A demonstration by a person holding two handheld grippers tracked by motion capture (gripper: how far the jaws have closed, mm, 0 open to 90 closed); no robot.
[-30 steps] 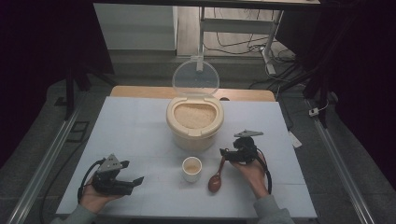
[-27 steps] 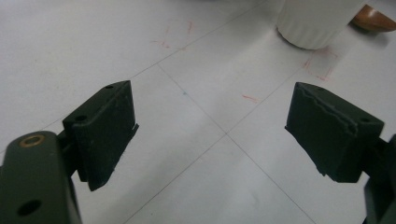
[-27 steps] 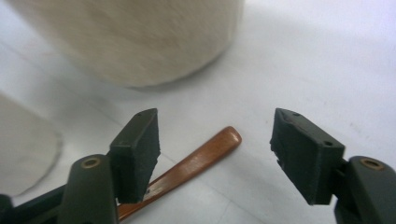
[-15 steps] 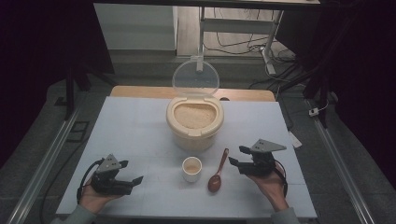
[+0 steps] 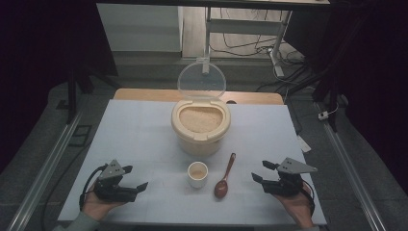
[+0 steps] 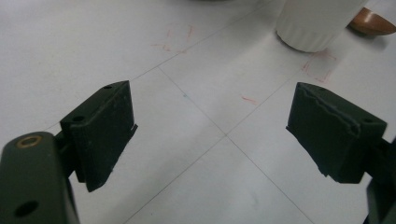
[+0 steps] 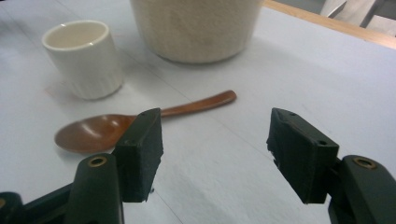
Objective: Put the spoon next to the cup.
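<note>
A cream container point(image 5: 200, 126) full of rice stands mid-table with its clear lid point(image 5: 201, 79) raised. In front of it are a small white cup point(image 5: 197, 173) and a brown wooden spoon point(image 5: 225, 176) lying flat, bowl toward me. My right gripper point(image 5: 261, 171) rests at the near right, a short way right of the spoon. It is open; its jaws have just been closing slightly with nothing between them. In the right gripper view the spoon point(image 7: 116, 123), cup point(image 7: 84, 58) and container point(image 7: 196, 28) lie ahead of the jaws point(image 7: 215, 144). My left gripper point(image 5: 135, 177) stands open at the near left over bare table point(image 6: 212, 135).
The white table point(image 5: 134, 130) has a wooden strip point(image 5: 144, 94) along its far edge. Metal rails point(image 5: 43, 168) run down both sides. Bare surface lies between the left gripper and the cup point(image 6: 317, 23).
My right gripper has drawn away from the spoon's handle, moving right and toward the near edge. The spoon stays flat on the table. The left gripper has not moved.
</note>
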